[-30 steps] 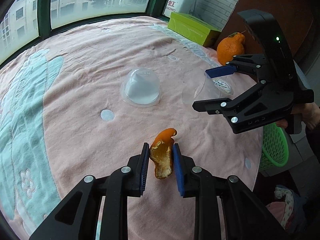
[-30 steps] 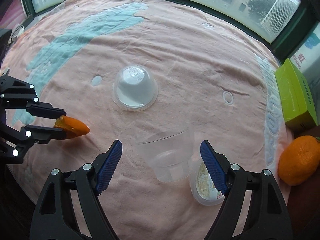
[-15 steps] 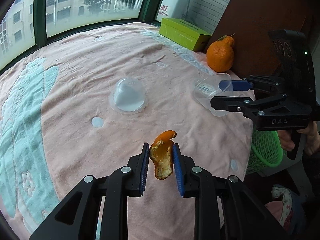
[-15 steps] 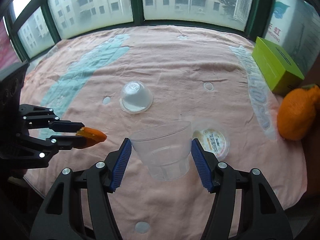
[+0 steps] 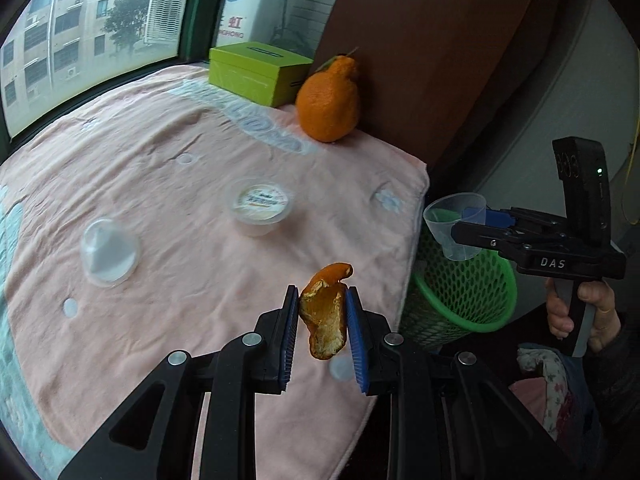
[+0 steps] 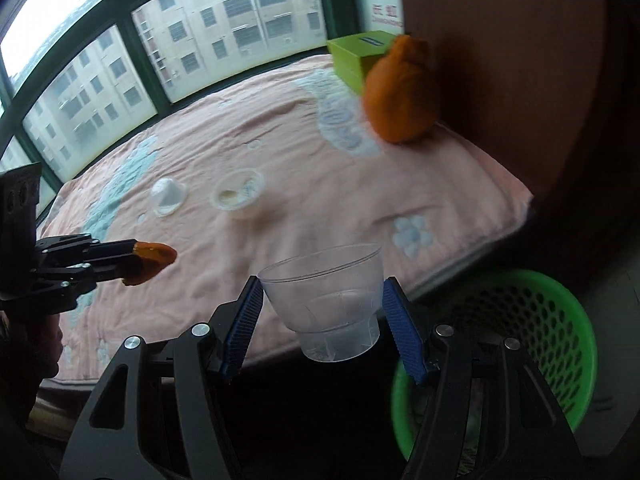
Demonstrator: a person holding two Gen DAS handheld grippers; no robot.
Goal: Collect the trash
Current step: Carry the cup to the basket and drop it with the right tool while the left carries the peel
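My left gripper is shut on an orange peel and holds it above the pink cloth near the table's right edge; the peel also shows in the right wrist view. My right gripper is shut on a clear plastic cup, held off the table's edge beside a green mesh basket. In the left wrist view the cup hangs above the basket. A lidded tub and an upturned clear cup lie on the cloth.
A whole orange and a green box stand at the table's far corner by a brown panel. The pink cloth covers the table. Windows run along the far side. Patterned fabric lies below the basket.
My right gripper closed on the clear cup, lifted it and carried it off the table to the green basket. My left gripper, still holding the peel, swung right toward the table edge.
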